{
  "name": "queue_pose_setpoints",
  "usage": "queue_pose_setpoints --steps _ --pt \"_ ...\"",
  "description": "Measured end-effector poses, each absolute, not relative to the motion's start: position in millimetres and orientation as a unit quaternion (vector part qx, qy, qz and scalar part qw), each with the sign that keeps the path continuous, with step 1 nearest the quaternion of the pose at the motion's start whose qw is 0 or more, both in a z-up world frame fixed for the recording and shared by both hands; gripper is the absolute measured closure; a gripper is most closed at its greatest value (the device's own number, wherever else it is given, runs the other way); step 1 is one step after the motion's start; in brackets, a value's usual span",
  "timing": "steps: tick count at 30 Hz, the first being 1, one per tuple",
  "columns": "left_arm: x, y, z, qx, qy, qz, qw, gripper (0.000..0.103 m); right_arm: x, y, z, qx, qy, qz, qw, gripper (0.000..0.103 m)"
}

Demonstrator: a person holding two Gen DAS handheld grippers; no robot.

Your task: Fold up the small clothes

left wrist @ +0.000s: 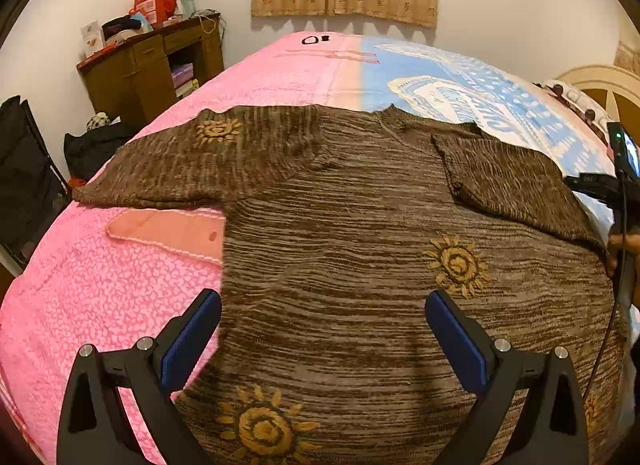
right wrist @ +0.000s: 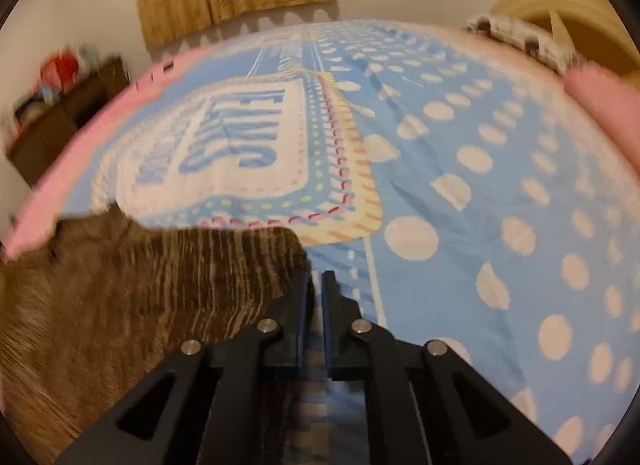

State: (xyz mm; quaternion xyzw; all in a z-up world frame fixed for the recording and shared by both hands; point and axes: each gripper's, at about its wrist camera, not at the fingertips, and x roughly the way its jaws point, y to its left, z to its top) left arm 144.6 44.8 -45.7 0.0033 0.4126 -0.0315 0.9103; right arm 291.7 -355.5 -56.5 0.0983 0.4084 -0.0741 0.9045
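Note:
A brown striped shirt (left wrist: 340,249) with yellow sun prints lies flat on the bed, collar toward the far side. One sleeve (left wrist: 168,169) stretches out to the left; the other sleeve (left wrist: 508,181) is folded inward over the body. My left gripper (left wrist: 324,309) hovers open over the lower part of the shirt, its blue pads (left wrist: 192,337) wide apart with nothing between them. In the right wrist view my right gripper (right wrist: 316,285) is shut, empty, just right of the shirt's edge (right wrist: 160,285) over the blue sheet.
The bed cover is pink (left wrist: 100,285) on the left and blue with white dots (right wrist: 480,185) on the right. A cluttered wooden desk (left wrist: 152,65) and a black chair (left wrist: 24,177) stand left. A headboard (left wrist: 600,85) and a person's hand (left wrist: 620,245) are at the right.

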Motion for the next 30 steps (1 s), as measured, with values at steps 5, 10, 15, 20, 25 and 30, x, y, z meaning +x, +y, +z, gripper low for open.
queue_pose_setpoints --steps 5,10,15,20,25,30 --pt "144.9 75.7 -44.5 -0.011 0.403 0.012 0.915 0.001 251.5 -321.9 -20.3 0.038 0.356 -0.068 0.931 0.09" --pt "146.9 132.5 -40.6 -0.051 0.392 0.091 0.914 0.001 216.9 -270.1 -13.7 0.038 0.36 0.008 0.932 0.052" --pt "148.7 211.3 -34.7 -0.139 0.389 0.131 0.901 0.001 214.6 -241.4 -55.3 -0.003 0.394 0.0 0.919 0.028" --pt "166.6 287.3 -31.6 -0.29 0.343 0.135 0.883 0.002 211.3 -238.5 -54.6 -0.011 0.386 -0.012 0.922 0.024" --pt "215.7 302.7 -39.0 -0.278 0.364 0.141 0.878 0.035 205.3 -245.1 -53.0 0.004 0.375 -0.01 0.927 0.024" --pt "242.9 305.0 -60.8 -0.286 0.386 0.164 0.861 0.037 208.6 -242.1 -54.2 0.004 0.378 -0.011 0.926 0.023"
